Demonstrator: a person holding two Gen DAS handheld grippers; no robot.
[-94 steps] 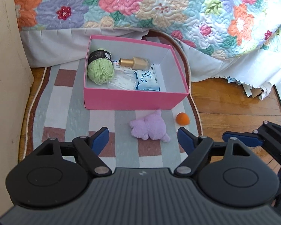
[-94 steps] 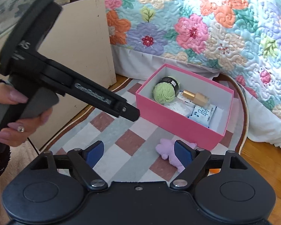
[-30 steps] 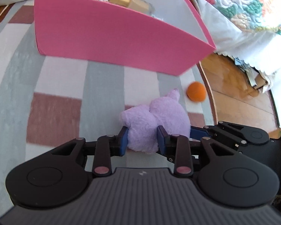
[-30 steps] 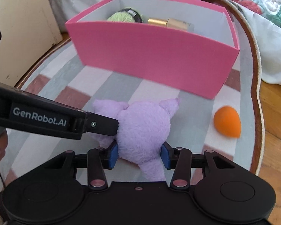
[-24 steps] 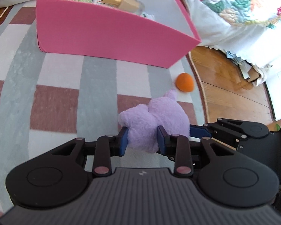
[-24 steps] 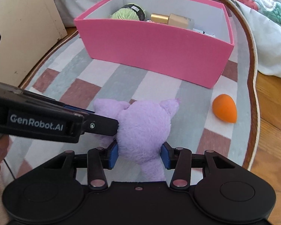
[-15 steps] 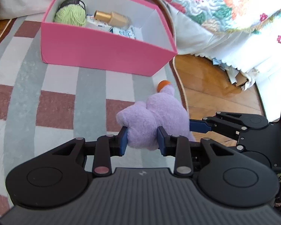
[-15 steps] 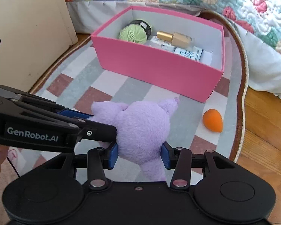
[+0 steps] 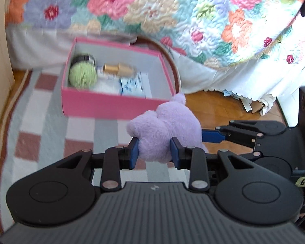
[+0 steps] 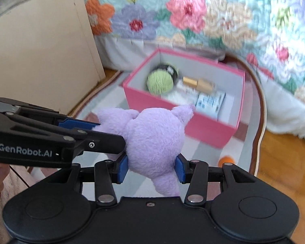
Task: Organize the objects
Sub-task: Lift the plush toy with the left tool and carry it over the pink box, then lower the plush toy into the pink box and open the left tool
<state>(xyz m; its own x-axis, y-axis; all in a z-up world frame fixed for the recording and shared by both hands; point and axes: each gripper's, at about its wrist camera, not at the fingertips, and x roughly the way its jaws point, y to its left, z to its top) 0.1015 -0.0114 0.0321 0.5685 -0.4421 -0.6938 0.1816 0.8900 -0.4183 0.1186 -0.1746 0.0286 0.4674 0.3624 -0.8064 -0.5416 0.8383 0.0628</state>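
Note:
A purple plush toy (image 9: pixel 164 128) hangs in the air above the rug, gripped from two sides. My left gripper (image 9: pixel 155 152) is shut on one lobe of it, and my right gripper (image 10: pixel 151 167) is shut on its round body (image 10: pixel 152 140). In the right wrist view the left gripper's fingers (image 10: pixel 79 125) reach in from the left onto the toy. The pink box (image 9: pixel 103 103) stands on the rug ahead and below, holding a green yarn ball (image 9: pixel 83 76), a gold bottle (image 9: pixel 118 69) and a blue-and-white packet (image 9: pixel 132 84). An orange sponge (image 10: pixel 225 160) lies on the rug, partly hidden.
A striped rug (image 9: pixel 40 126) covers the floor, with wood floor (image 9: pixel 217 109) to its right. A bed with a floral quilt (image 9: pixel 152 14) and white skirt rises behind the box. A beige panel (image 10: pixel 40 61) stands to the left. Crumpled paper (image 9: pixel 252 105) lies under the bed's edge.
Both grippers have risen with the plush toy held between them, lifting it off the rug. The box now sits lower and farther off, its contents in full view.

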